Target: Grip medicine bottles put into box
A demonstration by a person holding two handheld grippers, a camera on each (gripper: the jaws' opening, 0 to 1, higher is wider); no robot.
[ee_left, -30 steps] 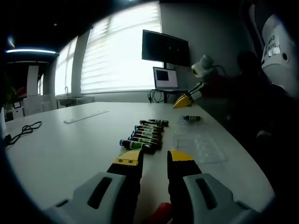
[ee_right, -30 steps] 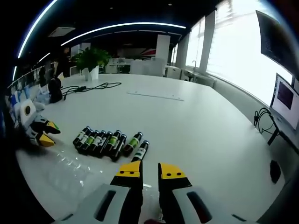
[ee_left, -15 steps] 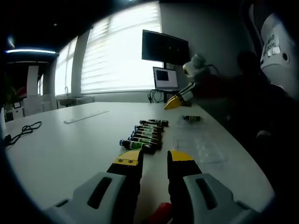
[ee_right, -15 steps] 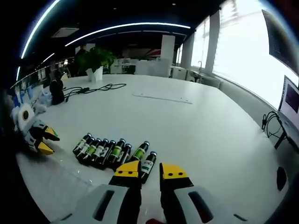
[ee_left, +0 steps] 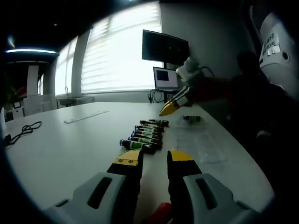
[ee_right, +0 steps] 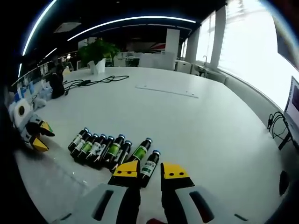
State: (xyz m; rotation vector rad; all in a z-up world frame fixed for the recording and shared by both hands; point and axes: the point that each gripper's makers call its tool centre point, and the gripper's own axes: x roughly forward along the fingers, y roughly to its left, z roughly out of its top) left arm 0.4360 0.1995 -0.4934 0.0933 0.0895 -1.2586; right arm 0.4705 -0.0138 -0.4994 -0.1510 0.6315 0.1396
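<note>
Eight medicine bottles (ee_right: 114, 150); one clear tray (ee_left: 201, 144); two tools (ee_left: 154, 162).

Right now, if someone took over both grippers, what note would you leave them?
Left gripper: open, empty, low over the table, short of the row of bottles.
Right gripper: open, empty, with the end bottle of the row just ahead of its fingers, not gripped.
One lone bottle lies apart from the row, beyond the clear tray.
Done: no bottle visibly in the tray.
Left: grip each bottle and put it in.
</note>
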